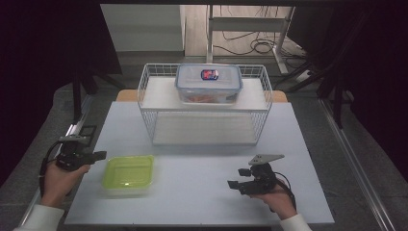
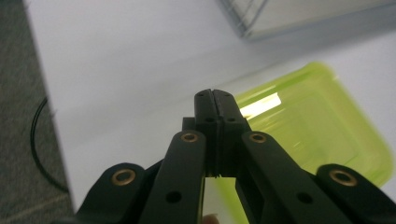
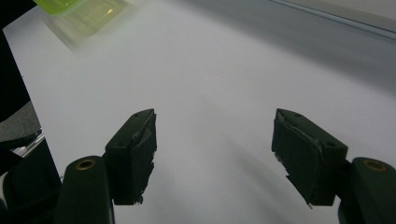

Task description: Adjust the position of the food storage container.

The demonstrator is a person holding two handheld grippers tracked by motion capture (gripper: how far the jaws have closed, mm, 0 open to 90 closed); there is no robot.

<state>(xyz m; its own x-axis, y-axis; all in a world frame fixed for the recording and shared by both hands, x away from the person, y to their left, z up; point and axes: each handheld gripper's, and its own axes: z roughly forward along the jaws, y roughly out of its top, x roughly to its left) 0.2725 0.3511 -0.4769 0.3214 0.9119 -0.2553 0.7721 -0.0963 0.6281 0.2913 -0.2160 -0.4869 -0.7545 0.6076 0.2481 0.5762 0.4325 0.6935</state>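
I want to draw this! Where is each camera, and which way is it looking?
High view: above the table's near side, looking forward and down at the wire basket; both hands hold grippers.
Left gripper view: rides the left gripper, jaws shut, facing the green box.
Right gripper view: rides the right gripper, jaws open, facing the white table.
Shared: all three show the green box on the table.

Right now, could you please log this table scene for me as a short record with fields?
surface: white table
green container: front left on the table, lid on
clear container: on the wire rack's upper shelf, blue-rimmed lid on
wire rack: white, at the back of the table
left gripper: jaws shut, empty, left of the green container
right gripper: jaws open, empty, front right
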